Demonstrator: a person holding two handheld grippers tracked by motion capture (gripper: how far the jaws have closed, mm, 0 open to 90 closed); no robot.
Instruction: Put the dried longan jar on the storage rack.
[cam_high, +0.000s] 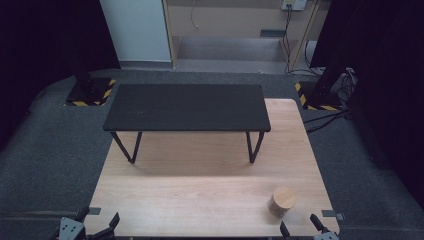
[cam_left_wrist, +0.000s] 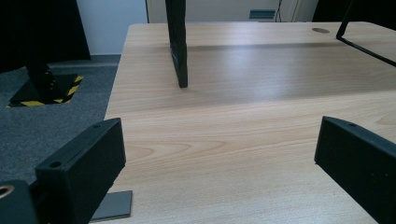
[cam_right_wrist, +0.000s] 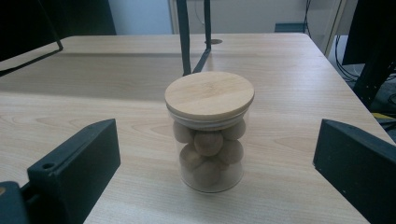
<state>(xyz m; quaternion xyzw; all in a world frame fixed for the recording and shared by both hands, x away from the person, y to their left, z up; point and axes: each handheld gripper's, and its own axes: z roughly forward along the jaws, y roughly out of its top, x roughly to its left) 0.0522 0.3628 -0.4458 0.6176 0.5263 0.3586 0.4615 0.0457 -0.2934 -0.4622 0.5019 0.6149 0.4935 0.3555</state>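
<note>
A clear glass jar (cam_right_wrist: 208, 154) with a round wooden lid (cam_right_wrist: 209, 96) stands upright on the light wooden table (cam_high: 200, 190), near its front right corner. Several brown balls fill it. From above the jar (cam_high: 282, 201) shows its lid. My right gripper (cam_right_wrist: 215, 168) is open, its jaws wide to either side of the jar and a little short of it; at the table's front edge it (cam_high: 306, 227) sits just right of the jar. My left gripper (cam_high: 99, 224) is open at the front left corner, with bare tabletop between its jaws (cam_left_wrist: 219, 163).
A low black shelf (cam_high: 187, 106) on thin black metal legs (cam_high: 255, 147) stands across the back half of the table. Its near leg (cam_left_wrist: 177, 42) rises ahead of the left gripper. Grey carpet (cam_high: 45, 145) surrounds the table, with stand bases marked in yellow and black (cam_high: 90, 92).
</note>
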